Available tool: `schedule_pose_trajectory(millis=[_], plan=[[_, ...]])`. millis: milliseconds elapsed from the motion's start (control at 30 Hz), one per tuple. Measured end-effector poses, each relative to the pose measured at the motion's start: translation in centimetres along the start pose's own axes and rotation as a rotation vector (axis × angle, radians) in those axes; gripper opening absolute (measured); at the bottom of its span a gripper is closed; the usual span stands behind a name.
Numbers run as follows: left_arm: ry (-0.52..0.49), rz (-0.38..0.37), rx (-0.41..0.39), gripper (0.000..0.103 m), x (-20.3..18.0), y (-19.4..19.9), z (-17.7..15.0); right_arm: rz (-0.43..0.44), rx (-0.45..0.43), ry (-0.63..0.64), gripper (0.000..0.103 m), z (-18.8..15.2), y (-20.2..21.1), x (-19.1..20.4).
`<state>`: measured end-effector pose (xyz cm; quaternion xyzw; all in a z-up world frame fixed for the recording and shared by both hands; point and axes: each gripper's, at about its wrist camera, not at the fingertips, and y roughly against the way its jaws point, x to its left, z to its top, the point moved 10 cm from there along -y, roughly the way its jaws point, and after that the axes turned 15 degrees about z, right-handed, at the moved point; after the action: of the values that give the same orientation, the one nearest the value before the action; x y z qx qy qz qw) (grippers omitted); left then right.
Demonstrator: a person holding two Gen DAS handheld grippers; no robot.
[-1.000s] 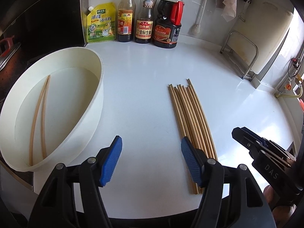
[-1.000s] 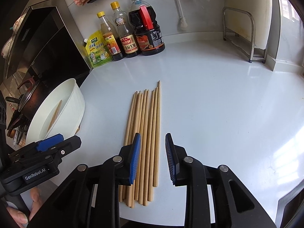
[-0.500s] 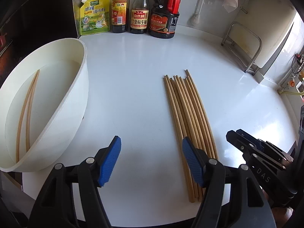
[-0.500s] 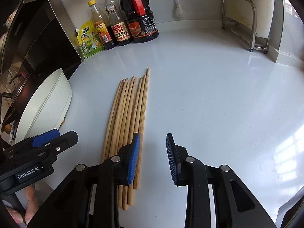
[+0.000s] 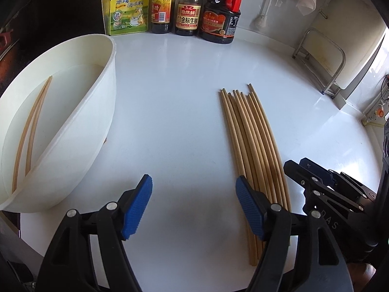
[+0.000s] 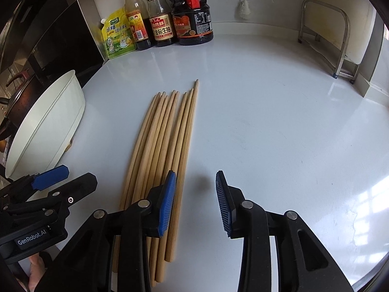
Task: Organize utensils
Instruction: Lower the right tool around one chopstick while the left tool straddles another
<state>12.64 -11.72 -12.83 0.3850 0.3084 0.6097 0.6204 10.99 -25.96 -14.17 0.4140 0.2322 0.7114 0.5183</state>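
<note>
A bundle of bare wooden chopsticks [image 6: 167,146] lies side by side on a glossy white tabletop [image 6: 279,126], tips pointing toward the back wall, the sticks touching one another and slightly fanned. Two more chopsticks [image 5: 30,131] already lie inside a large white basin [image 5: 107,112], which sits at the tabletop's left edge, well apart from the bundle. The right tool [image 6: 194,202] hovers low over the near end of the bundle, its blue-padded jaws spread wide and holding nothing; its left pad sits above the rightmost sticks while the right pad is over bare tabletop. The left tool [image 5: 194,206] is likewise wide open and empty, over the clear stretch between basin and bundle, its right pad just beside the leftmost sticks. Because the sticks are round, smooth and packed together, closing on them here would likely catch several at once or pinch one off-centre, so it pivots, slips out or rolls the neighbours across the slick surface toward the near edge. A stick gripped near its end would also droop and could strike the basin rim. Behind stand a yellow seasoning pouch [image 5: 128,8], three sauce bottles [image 5: 188,6] and a metal rack [image 6: 325,39], all clear of the work.
</note>
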Motion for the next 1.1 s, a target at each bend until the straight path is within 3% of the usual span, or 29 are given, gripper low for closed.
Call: schedule_pose_trajectory(millis=[533,700,1100], plan=[[0.011,-0.004,0.007,0.07,-0.1,-0.5,-0.1,-0.066,0.025,0.064,0.033,-0.3,-0.4,-0.2],[0.007,-0.009,0.011,0.07,-0.7,-0.8,-0.2,-0.079,0.027,0.083,0.011,-0.4,-0.3,-0.1],[-0.01,-0.024,0.016,0.075,-2.3,-1.1,-0.4,-0.077,0.013,0.029,0.007,-1.7,1.4,-1.5]])
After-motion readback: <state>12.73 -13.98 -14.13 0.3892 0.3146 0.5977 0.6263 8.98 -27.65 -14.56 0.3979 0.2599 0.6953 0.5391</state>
